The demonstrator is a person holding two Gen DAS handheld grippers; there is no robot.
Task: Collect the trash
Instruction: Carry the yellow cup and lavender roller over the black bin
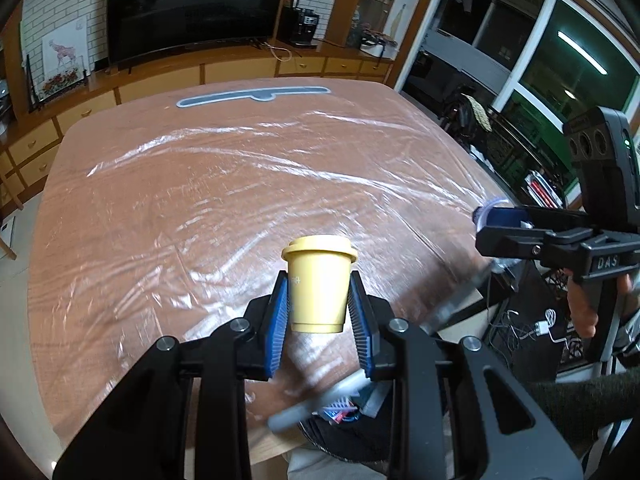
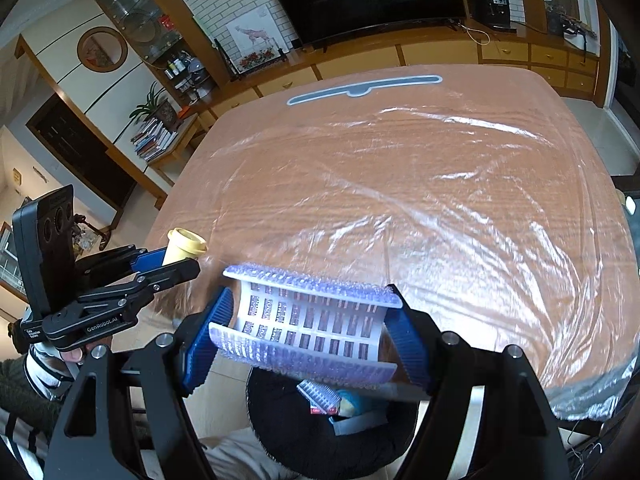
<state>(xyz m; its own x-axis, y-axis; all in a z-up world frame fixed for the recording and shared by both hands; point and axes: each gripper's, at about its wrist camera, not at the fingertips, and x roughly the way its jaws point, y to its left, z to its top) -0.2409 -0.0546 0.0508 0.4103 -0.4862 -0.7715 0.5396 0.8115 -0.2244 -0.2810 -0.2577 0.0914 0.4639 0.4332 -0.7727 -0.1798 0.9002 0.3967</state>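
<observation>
My left gripper (image 1: pixel 319 282) is shut on a yellow lidded cup (image 1: pixel 318 292), held upright above the near part of the table; the blue pads press its sides. The right wrist view shows the same cup (image 2: pixel 185 245) in that gripper (image 2: pixel 180 260) at the left. My right gripper (image 2: pixel 309 294) is shut on a white and purple blister pack (image 2: pixel 308 324), which bows between the pads. It hangs over a black round container (image 2: pixel 260 404) that holds several scraps. From the left wrist view, the right gripper (image 1: pixel 482 228) shows at the right edge, over the table's corner.
The wooden table (image 1: pixel 240 200) is covered in wrinkled clear film. A long grey strip (image 1: pixel 256 96) lies at its far edge. The black container (image 1: pixel 332 444) sits below the near edge. A hand (image 1: pixel 580 308) holds the right gripper's handle. Cabinets and a television stand beyond.
</observation>
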